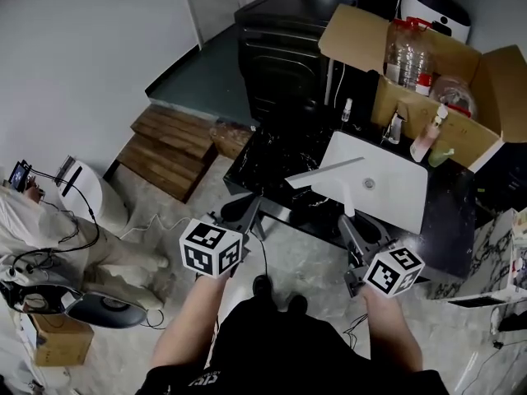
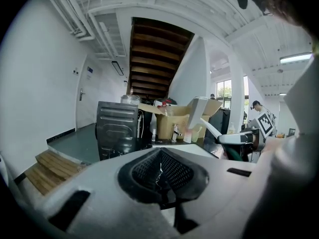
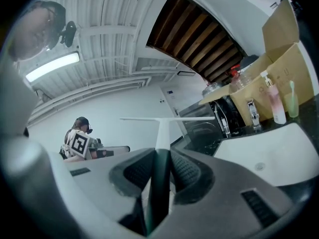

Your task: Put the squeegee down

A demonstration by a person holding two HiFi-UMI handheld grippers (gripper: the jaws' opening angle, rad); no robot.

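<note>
Right tongs (image 1: pixel 349 220) are clamped on the handle of the white squeegee (image 1: pixel 325 171); in the right gripper view the handle runs up between both pads (image 3: pixel 187 171) of the right tongs (image 3: pixel 160 161), with the blade crosswise at 12 o'clock. The squeegee (image 3: pixel 162 128) is therefore in hand, not set down. In the head view its blade lies over the 9 o'clock edge of the white sink basin (image 1: pixel 387 183); contact with the basin cannot be confirmed. Left tongs (image 1: pixel 247 208) sit at 9 o'clock of the right tongs, well apart from the squeegee. The left gripper view shows the left tongs (image 2: pixel 160 166) closed together with nothing between them. The basin is set in a black marbled desk (image 1: pixel 263 155). At 1 o'clock of the basin stands an open cardboard box (image 1: pixel 494 81) holding a clear jug (image 1: pixel 409 52); a pink bottle (image 1: pixel 426 138) stands just beside the box front. A black appliance (image 1: pixel 280 64) stands at 11 o'clock of the desk, wooden steps (image 1: pixel 169 151) at 9 o'clock.
</note>
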